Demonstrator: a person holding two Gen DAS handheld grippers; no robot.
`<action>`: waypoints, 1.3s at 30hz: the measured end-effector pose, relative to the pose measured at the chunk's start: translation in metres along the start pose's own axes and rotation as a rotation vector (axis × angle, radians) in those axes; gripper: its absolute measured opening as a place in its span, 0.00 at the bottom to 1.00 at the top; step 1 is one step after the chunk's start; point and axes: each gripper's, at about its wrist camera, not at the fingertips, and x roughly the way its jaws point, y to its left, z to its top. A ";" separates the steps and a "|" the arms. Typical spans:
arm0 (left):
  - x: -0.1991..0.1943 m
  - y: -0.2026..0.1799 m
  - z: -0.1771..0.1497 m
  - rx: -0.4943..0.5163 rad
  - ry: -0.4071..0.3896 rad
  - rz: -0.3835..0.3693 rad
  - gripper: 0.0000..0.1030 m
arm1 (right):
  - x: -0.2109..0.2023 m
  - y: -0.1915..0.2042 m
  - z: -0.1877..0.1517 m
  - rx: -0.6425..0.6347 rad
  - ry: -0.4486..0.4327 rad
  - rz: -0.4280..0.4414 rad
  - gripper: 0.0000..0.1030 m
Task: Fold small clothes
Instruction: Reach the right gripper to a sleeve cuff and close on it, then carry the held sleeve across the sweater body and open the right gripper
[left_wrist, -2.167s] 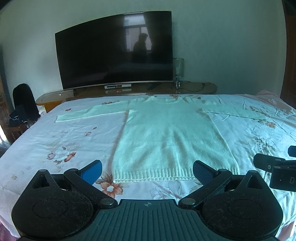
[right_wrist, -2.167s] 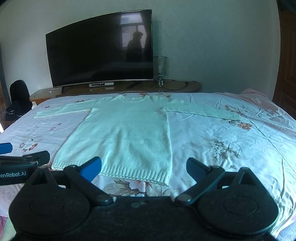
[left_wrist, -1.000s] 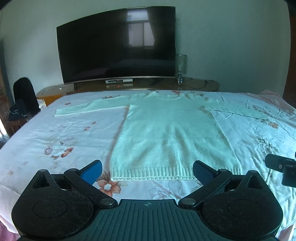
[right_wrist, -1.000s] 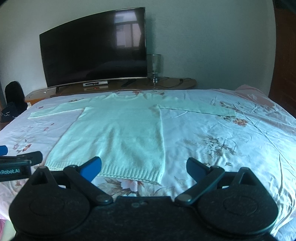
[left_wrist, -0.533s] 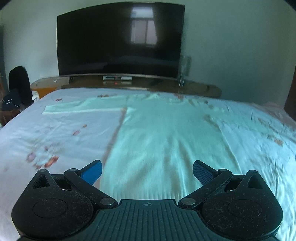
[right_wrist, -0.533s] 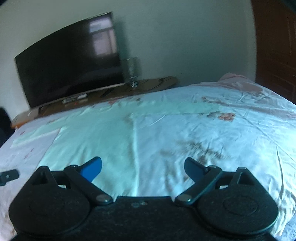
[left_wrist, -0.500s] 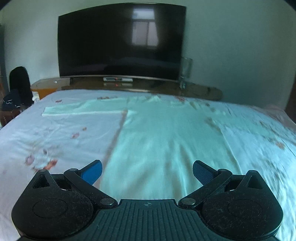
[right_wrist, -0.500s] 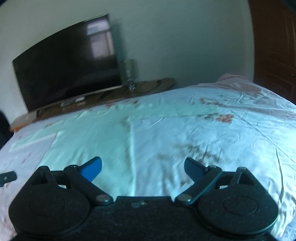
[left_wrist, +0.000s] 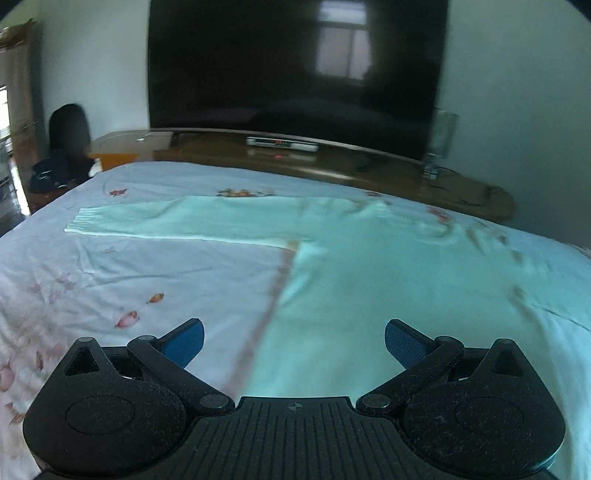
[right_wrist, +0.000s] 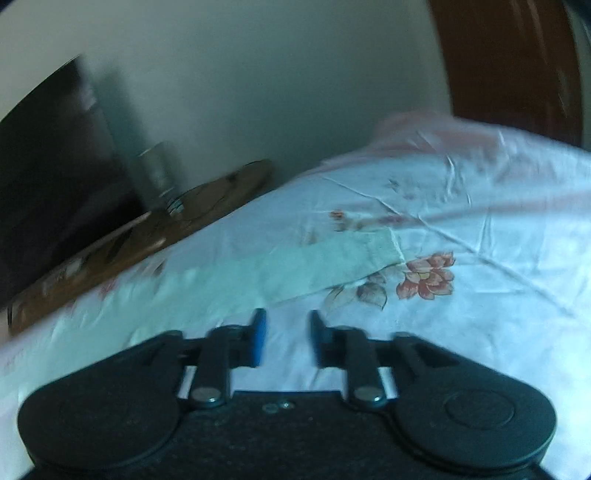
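A pale green knit sweater (left_wrist: 388, 280) lies flat on the bed, sleeves spread out to both sides. In the left wrist view my left gripper (left_wrist: 293, 338) is wide open and empty, over the sweater's left side below the left sleeve (left_wrist: 177, 221). In the right wrist view my right gripper (right_wrist: 284, 338) has its jaws narrowed to a small gap, nothing between them, just short of the right sleeve (right_wrist: 295, 269), whose cuff (right_wrist: 380, 251) lies a little ahead to the right. This view is blurred.
The bed has a white floral sheet (left_wrist: 110, 280). A large dark TV (left_wrist: 295, 74) stands on a wooden console (left_wrist: 369, 170) beyond the bed, with a glass lamp (left_wrist: 439, 140) at its right. A dark chair with clothes (left_wrist: 66, 147) stands at far left. A wooden door (right_wrist: 509, 66) is at the right.
Both grippers have moved forward over the bed, the left toward the left sleeve, the right swinging right toward the right sleeve. The right gripper's jaws have narrowed from wide open to a small gap.
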 end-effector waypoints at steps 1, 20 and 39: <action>0.009 0.001 0.003 -0.004 0.001 0.010 1.00 | 0.021 -0.013 0.006 0.055 0.014 -0.009 0.28; 0.080 -0.012 0.012 0.023 0.114 0.052 1.00 | 0.169 -0.096 0.022 0.415 0.066 0.011 0.04; 0.100 0.066 0.025 -0.003 0.174 -0.002 1.00 | 0.156 0.166 0.005 -0.173 0.092 0.268 0.04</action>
